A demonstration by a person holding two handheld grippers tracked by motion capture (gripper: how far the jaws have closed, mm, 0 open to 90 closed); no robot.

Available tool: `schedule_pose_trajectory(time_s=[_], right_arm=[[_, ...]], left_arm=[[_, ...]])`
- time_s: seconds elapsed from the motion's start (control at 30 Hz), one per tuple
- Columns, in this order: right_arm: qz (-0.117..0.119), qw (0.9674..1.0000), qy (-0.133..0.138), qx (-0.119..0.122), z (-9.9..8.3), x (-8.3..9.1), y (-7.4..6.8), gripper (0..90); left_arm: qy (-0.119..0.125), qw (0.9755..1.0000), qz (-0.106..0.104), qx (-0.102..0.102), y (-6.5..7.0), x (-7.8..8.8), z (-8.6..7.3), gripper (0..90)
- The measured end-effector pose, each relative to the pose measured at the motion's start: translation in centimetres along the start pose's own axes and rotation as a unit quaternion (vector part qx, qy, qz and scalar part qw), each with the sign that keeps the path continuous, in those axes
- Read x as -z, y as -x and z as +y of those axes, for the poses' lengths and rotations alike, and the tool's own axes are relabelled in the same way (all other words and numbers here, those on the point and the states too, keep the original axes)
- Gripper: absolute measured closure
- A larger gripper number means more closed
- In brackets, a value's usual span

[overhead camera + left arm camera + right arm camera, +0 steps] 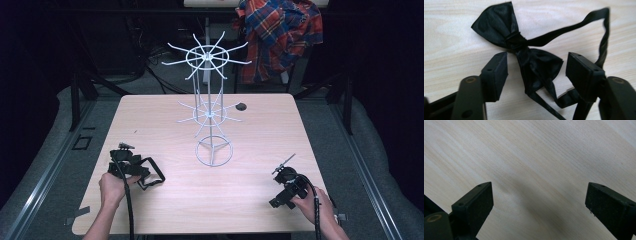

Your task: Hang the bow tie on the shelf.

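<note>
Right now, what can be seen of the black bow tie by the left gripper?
The bow tie is black, satin-looking fabric: two wings pinched by a centre knot, with a thin strap looping away. It lies flat on the wooden table, rumpled. One wing sits between the left gripper's open jaws, whose pads stand clear of it.

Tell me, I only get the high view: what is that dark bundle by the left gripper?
Observer: A black satin bow tie with a thin neck strap, lying on the wooden table.
Operator: Is it gripped?
Observer: No. In the left gripper view the left gripper straddles one wing, and both pads stand clear of the cloth.
Operator: And the right one?
Observer: The right gripper is wide open above bare wood, with nothing between its jaws.
</note>
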State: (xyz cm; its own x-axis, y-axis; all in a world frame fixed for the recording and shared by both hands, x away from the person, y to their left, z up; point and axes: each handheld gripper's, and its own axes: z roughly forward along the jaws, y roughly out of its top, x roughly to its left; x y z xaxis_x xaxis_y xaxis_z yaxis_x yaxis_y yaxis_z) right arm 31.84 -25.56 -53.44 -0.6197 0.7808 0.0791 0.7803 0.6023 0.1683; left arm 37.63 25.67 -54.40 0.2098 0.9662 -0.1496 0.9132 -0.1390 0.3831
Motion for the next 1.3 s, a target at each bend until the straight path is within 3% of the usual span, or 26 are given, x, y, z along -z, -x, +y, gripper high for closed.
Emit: schedule_pose_trajectory(time_s=[0.27,0.63,0.67,0.7,0.8,1.07,1.17,1.3], right_arm=[[-0.006,1.0000,-0.003,0.003,-0.1,0.1,0.1,7.6],[-0.002,1.0000,-0.002,0.003,-0.1,0.0,0.0,7.6],[-0.004,1.0000,-0.002,0.003,-0.1,0.1,0.0,7.6],[-0.005,1.0000,-0.003,0.003,-0.1,0.1,0.1,7.7],[-0.003,1.0000,-0.003,0.001,-0.1,0.0,0.0,7.7],[-0.002,1.0000,0.004,-0.003,-0.2,0.0,0.0,7.7],[-0.002,1.0000,-0.002,0.002,-0.2,0.2,0.1,7.7],[-0.002,1.0000,0.005,-0.003,-0.3,0.2,0.0,7.7]], left_arm=[[-0.026,0.9997,0.002,-0.003,-0.2,-0.7,-0.2,50.8],[-0.025,0.9995,0.012,-0.017,-0.3,-0.5,-0.3,68.1],[-0.024,0.9994,0.013,-0.021,-0.3,-0.5,-0.4,70.5],[-0.020,0.9995,0.013,-0.021,-0.3,-0.4,-0.4,81.2],[-0.013,0.9989,0.026,-0.037,-0.1,-0.5,-0.6,88.5],[-0.009,0.9987,0.029,-0.042,-0.1,-0.4,-0.6,89.3],[-0.007,0.9978,0.040,-0.052,-0.1,0.0,-0.5,89.3],[0.009,0.9976,0.041,-0.055,-0.2,0.5,-0.5,89.2]])
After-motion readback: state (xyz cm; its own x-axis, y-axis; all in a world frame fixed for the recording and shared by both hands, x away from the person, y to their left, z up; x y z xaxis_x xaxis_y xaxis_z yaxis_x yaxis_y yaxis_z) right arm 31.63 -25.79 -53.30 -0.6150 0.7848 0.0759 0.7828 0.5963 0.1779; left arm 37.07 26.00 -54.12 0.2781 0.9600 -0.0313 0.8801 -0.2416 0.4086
